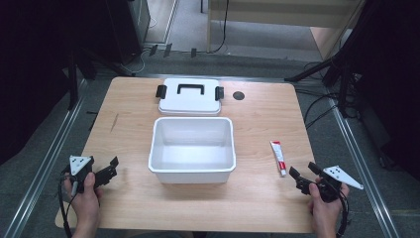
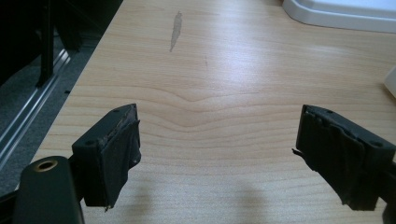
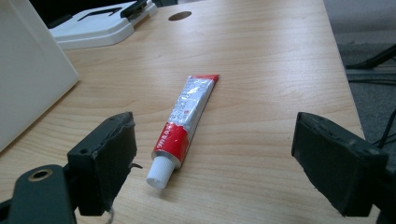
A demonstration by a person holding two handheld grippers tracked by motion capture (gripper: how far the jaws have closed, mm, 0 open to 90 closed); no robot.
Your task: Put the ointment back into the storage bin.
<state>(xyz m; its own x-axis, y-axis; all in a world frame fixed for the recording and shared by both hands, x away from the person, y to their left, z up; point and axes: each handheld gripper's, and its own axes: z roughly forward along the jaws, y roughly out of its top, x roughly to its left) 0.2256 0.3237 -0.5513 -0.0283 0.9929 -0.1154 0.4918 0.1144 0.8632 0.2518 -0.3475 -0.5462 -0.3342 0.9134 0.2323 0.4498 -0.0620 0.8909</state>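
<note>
Red and silver foil is seen on the tube [image 3: 187,119], which lies flat on the wooden surface [image 1: 257,193] to the right of the open white box [image 1: 192,148], apart from it, with its white cap [image 3: 159,173] turned toward the right gripper [image 3: 212,163]. The fingers [image 3: 100,161] of this gripper are spread wide, and the cap end lies just in front of them, nearer to the left one; nothing is pinched yet.

The tube is judged to be light and soft. Its thin wall can be dented or squeezed easily, so only a gentle pinch is advised. The foil looks smooth and perhaps a little slippery. The best place to be taken hold of is probably the fuller part near the cap, across the narrow width, because the flat crimped tail gives little to hold.

The left gripper [image 1: 99,171] is held above bare wood at the left of the box, and its fingers [image 2: 112,149] are also spread, with nothing between them.

By count: one tube, one box, one white lid [image 1: 189,96] with a black handle and two black clasps, lying behind the box, and two grippers.
</note>
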